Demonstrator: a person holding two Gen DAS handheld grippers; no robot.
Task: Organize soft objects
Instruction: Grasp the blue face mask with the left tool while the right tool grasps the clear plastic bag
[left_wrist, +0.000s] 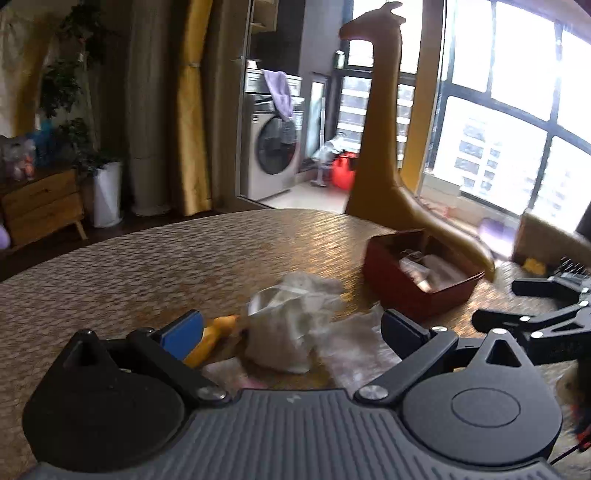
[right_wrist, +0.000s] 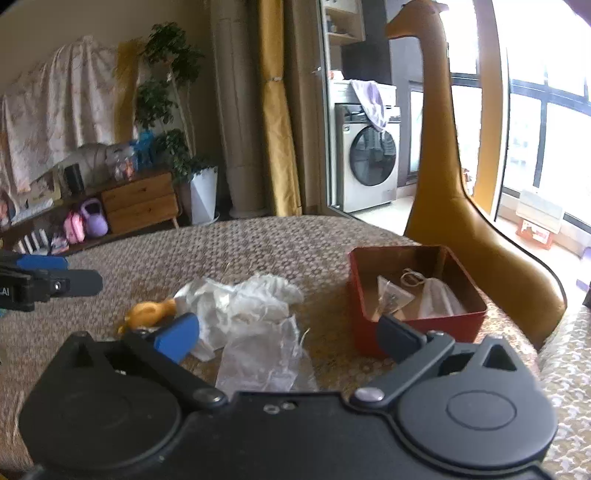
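A crumpled white soft bag (left_wrist: 288, 325) (right_wrist: 240, 302) lies on the woven tabletop, with a clear plastic bag (left_wrist: 354, 350) (right_wrist: 262, 358) beside it and a yellow soft toy (left_wrist: 212, 338) (right_wrist: 147, 312) to its left. A red box (left_wrist: 421, 277) (right_wrist: 413, 328) at the right holds small clear packets. My left gripper (left_wrist: 291, 332) is open around the white bag, just above the table. My right gripper (right_wrist: 288, 336) is open over the clear bag. The right gripper also shows in the left wrist view (left_wrist: 517, 299), and the left gripper shows in the right wrist view (right_wrist: 66, 280).
A tall yellow goose-shaped chair back (left_wrist: 384, 147) (right_wrist: 450, 184) stands behind the red box. The round woven table (left_wrist: 147, 266) (right_wrist: 240, 240) stretches ahead. Beyond it are a washing machine (left_wrist: 271, 147), curtains, a plant and a wooden cabinet (right_wrist: 140, 203).
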